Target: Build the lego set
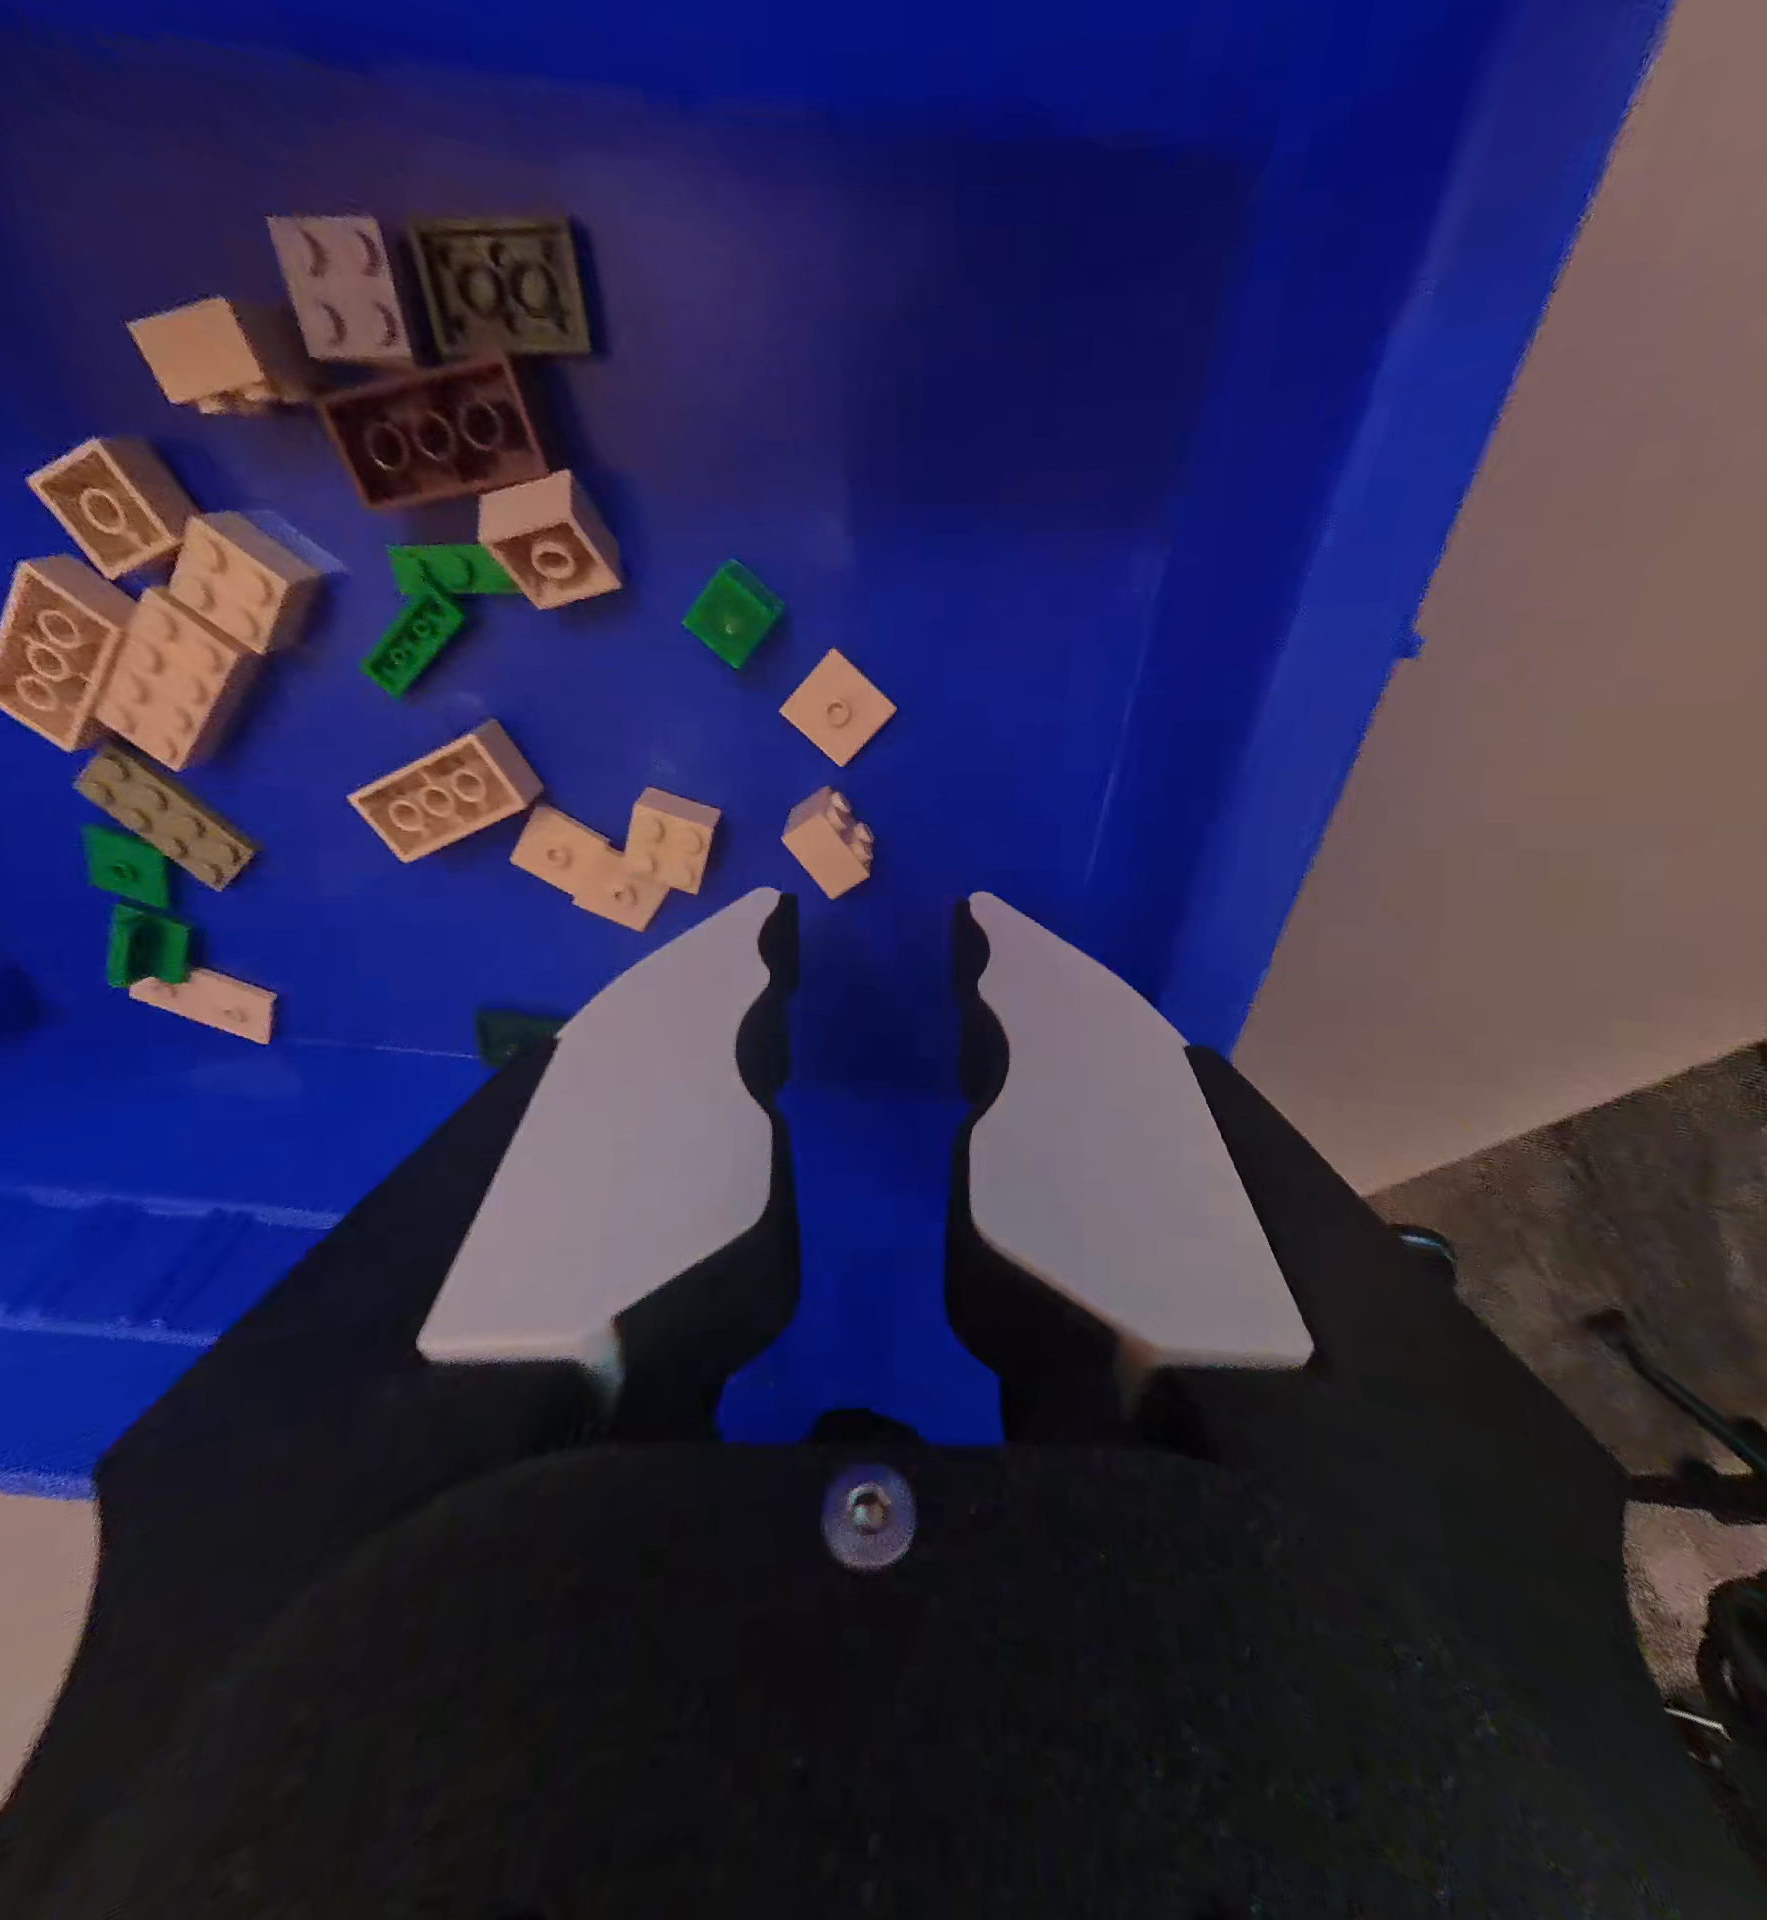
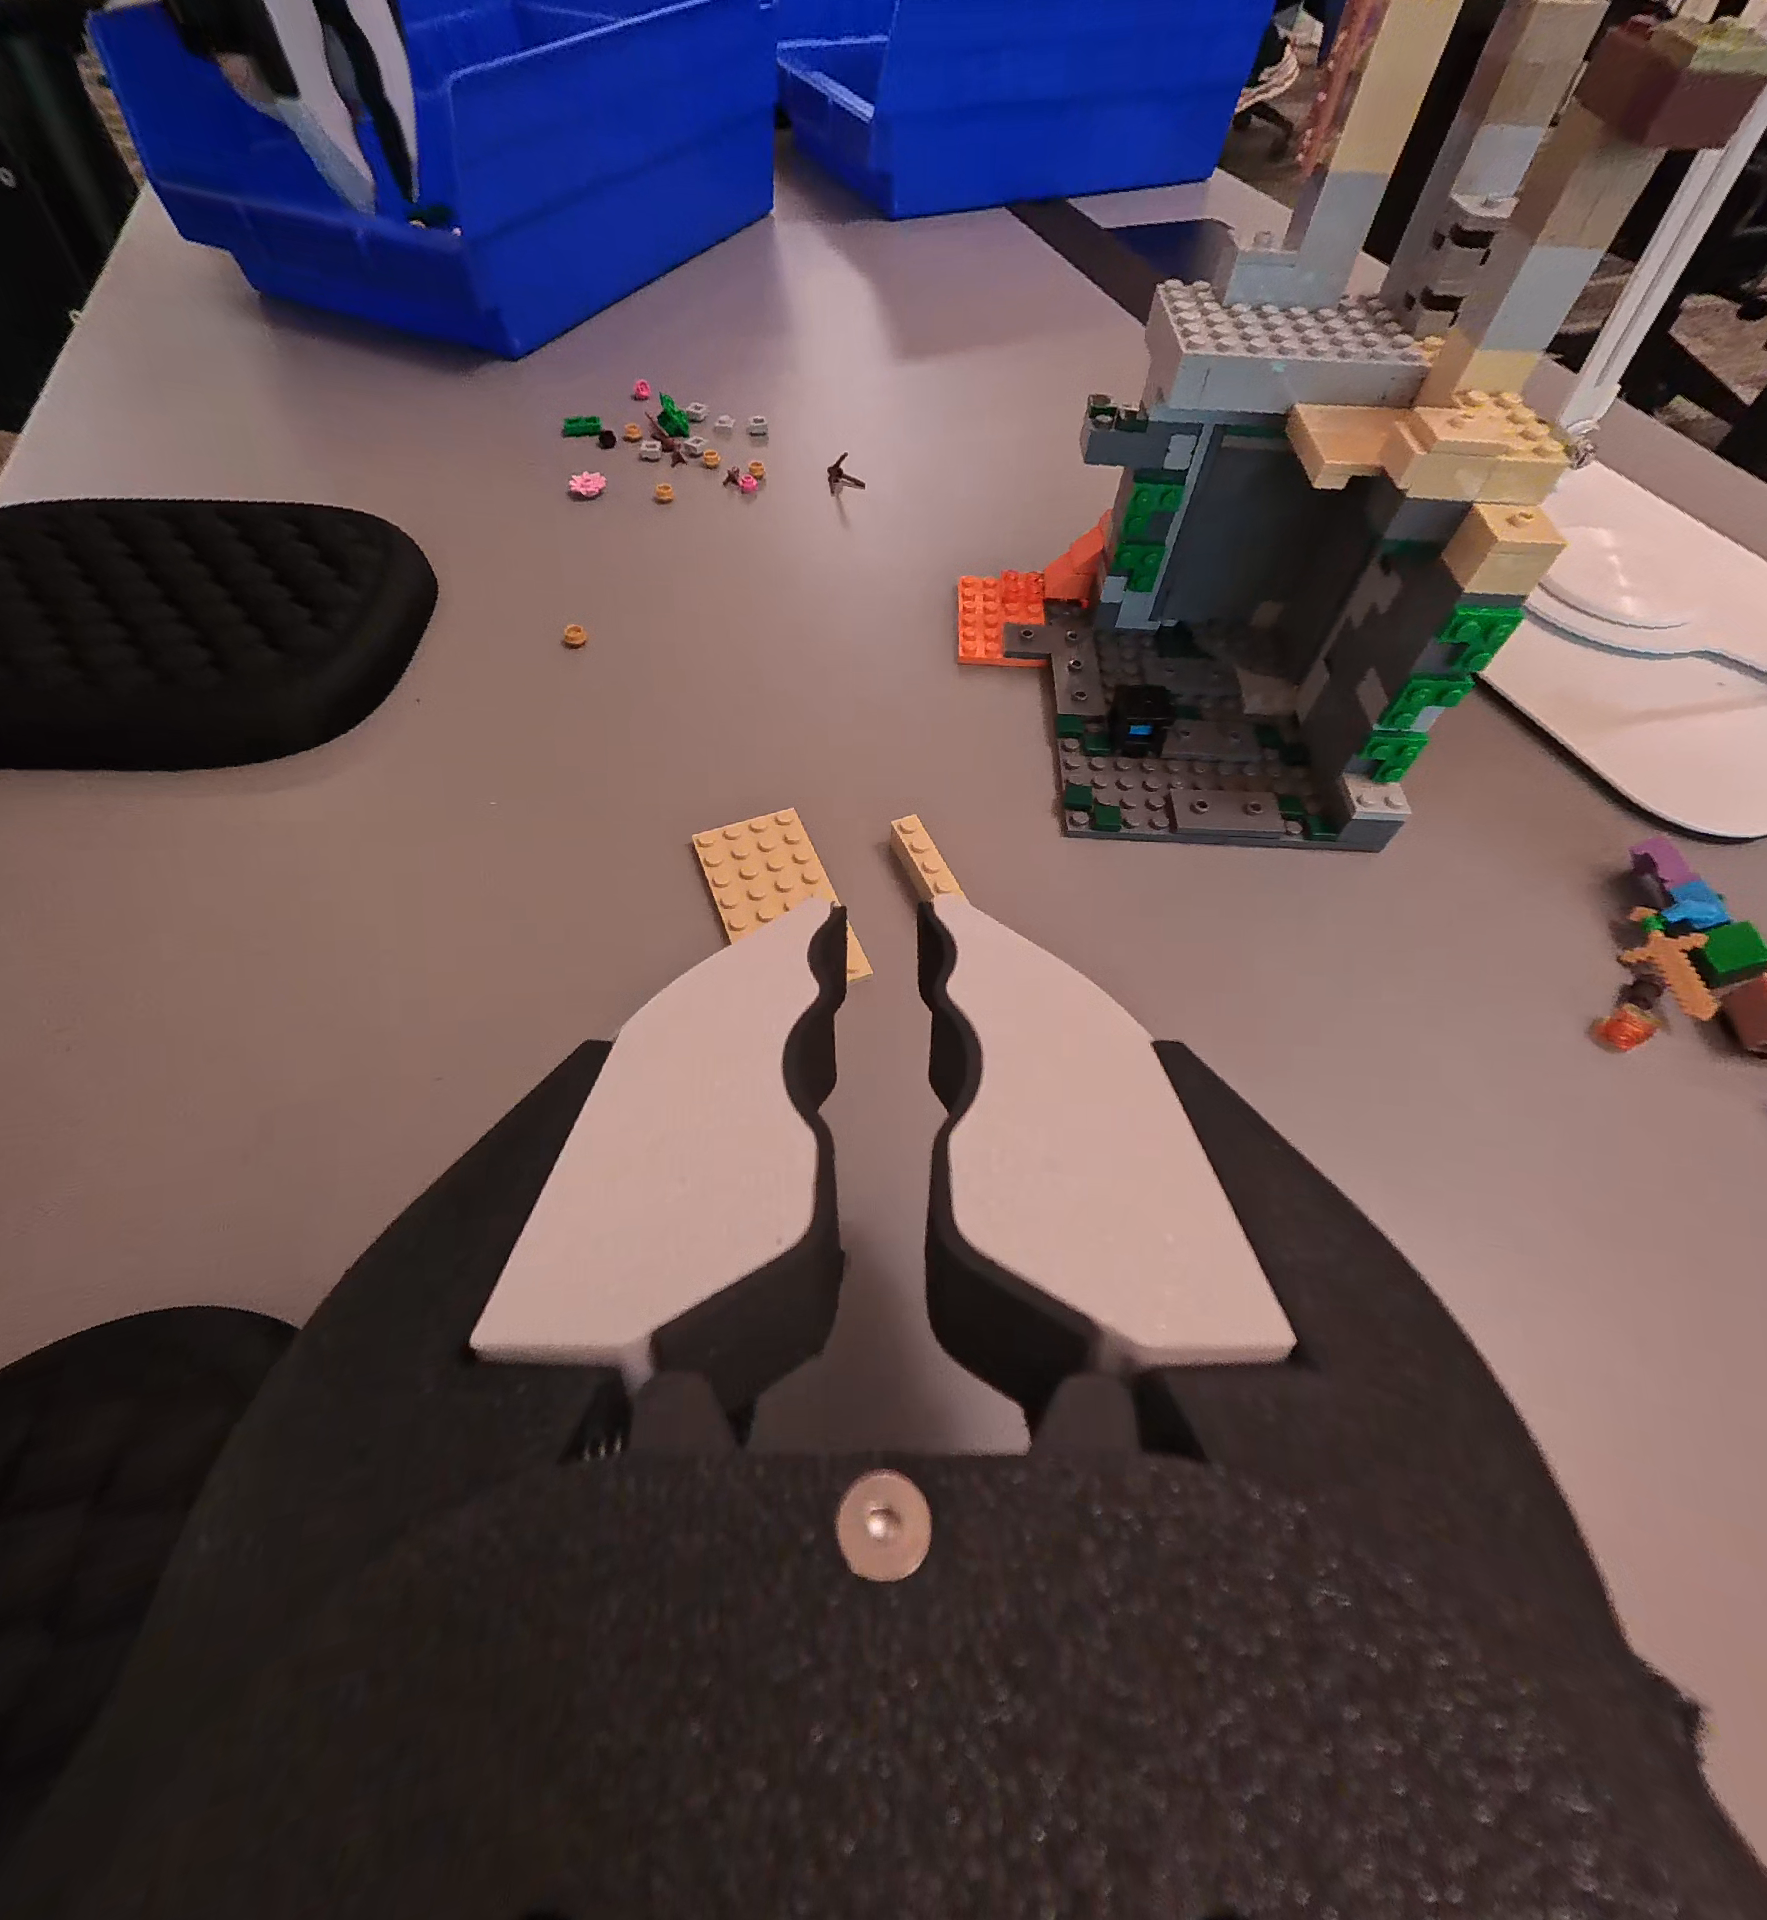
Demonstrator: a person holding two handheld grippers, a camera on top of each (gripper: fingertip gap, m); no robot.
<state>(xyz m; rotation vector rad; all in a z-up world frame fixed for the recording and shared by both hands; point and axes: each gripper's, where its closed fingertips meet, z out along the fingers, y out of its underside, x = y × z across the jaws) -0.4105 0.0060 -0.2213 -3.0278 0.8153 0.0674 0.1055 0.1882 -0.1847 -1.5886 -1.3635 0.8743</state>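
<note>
The step in hand looks like fetching the next piece. The left tongs (image 1: 874, 914) hang inside a blue bin (image 1: 1274, 520), tips apart and empty, just short of a small tan brick (image 1: 829, 840) among loose tan, green and brown bricks; picking it calls for a short reach forward and a squeeze. The right tongs (image 2: 879, 920) hover low over the grey tabletop (image 2: 339, 987), narrowly parted, gripping nothing, between a tan plate (image 2: 770, 871) and a narrow tan strip (image 2: 923, 857). The half-built lego set (image 2: 1274, 582) stands farther right.
</note>
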